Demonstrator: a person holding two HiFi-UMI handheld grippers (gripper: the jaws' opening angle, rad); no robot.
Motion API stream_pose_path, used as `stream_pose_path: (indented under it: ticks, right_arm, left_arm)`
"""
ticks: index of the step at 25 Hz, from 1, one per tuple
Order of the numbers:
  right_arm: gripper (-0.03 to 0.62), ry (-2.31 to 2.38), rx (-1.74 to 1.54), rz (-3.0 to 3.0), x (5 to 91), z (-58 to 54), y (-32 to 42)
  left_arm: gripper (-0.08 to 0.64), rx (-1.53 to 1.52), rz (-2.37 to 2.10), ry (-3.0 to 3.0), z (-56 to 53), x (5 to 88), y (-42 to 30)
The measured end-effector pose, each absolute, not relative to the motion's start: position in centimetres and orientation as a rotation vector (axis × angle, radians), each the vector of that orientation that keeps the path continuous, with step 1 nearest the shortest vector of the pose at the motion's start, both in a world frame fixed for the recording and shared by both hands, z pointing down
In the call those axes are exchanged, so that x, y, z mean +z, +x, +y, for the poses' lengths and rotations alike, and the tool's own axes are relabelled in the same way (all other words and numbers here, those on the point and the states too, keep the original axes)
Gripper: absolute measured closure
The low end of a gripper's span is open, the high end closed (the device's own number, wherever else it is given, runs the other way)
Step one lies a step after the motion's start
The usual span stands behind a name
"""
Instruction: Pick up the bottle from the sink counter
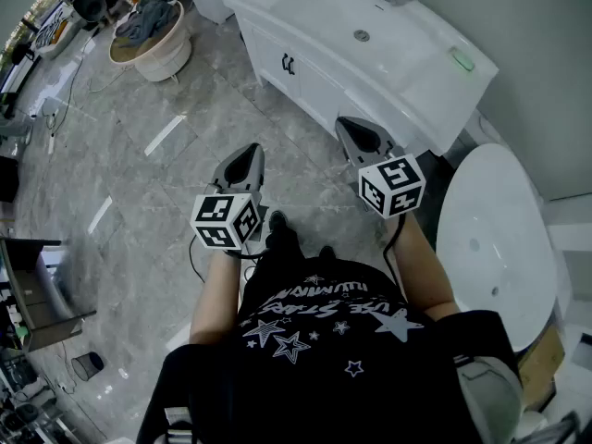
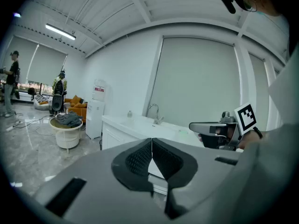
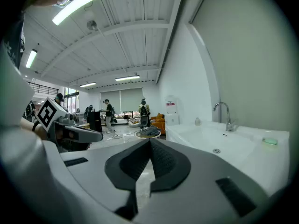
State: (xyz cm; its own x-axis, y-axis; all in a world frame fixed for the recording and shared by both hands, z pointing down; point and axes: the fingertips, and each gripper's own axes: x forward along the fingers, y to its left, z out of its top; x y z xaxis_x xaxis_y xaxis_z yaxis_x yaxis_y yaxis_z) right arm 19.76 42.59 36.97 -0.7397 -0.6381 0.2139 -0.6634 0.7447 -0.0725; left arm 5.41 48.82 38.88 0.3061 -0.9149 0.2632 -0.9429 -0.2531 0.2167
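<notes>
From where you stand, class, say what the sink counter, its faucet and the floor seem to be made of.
The sink counter looks like glazed ceramic or cast stone: seamless, glossy white surface. The faucet looks like chromed metal: bright silvery sheen. The floor looks like polished marble-look tile: grey veining, joint lines, light reflections.

- Bright, even light reaches us from ceiling tube lamps (image 3: 83,3) above the right gripper (image 3: 150,142).
- Glare streaks shine on the floor (image 1: 139,174) beyond our left gripper (image 1: 252,152).
- Both gripper views bow outward, and we lose their corners to black.
</notes>
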Motion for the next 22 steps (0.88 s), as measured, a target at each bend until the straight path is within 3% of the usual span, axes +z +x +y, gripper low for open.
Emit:
stream_pose_path:
  ticks: [22]
  right_arm:
    - [0.586, 1.014, 0.396, -2.783, 39.9, 40.2, 17.2]
  left_arm:
    - [0.549, 0.09, -1.687, 2.172, 48.0, 40.7, 2.2]
